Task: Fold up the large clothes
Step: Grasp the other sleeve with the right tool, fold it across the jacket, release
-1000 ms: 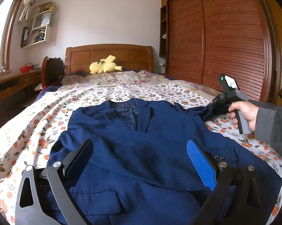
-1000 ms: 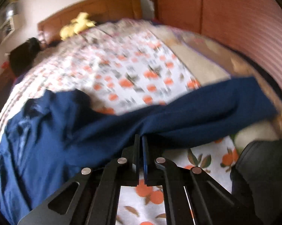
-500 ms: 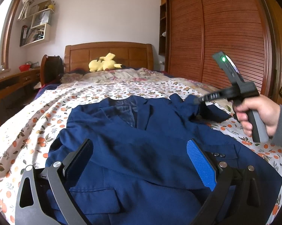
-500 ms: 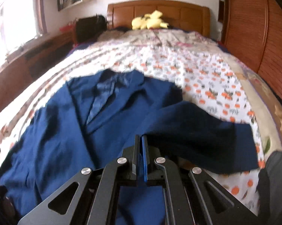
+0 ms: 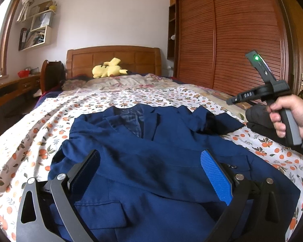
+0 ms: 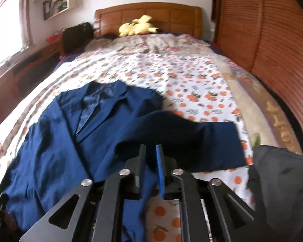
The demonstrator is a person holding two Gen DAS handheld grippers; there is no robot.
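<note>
A navy blue jacket [image 5: 151, 151] [image 6: 50, 141] lies front up on the flowered bed [image 5: 40, 131], collar toward the headboard. Its right sleeve [image 5: 218, 123] [image 6: 201, 141] rests bent across the jacket's shoulder and the sheet. My left gripper [image 5: 150, 155] hangs open low over the jacket's lower front, with nothing between its pads. A hand holds my right gripper [image 5: 229, 101] [image 6: 150, 151] in the air to the right of the sleeve. Its jaws are opening, a narrow gap shows, and the pads press on nothing; the sleeve lies below them.
A dark grey garment [image 5: 258, 119] [image 6: 282, 171] is heaped at the bed's right edge. A yellow plush toy [image 5: 109, 70] sits by the wooden headboard [image 5: 113, 54]. A slatted wardrobe [image 5: 232, 40] runs along the right; a desk [image 5: 10, 86] stands on the left.
The right gripper swung the sleeve from the bed's right side in over the jacket, then rose off it, and its jaws parted. The left gripper stayed put.
</note>
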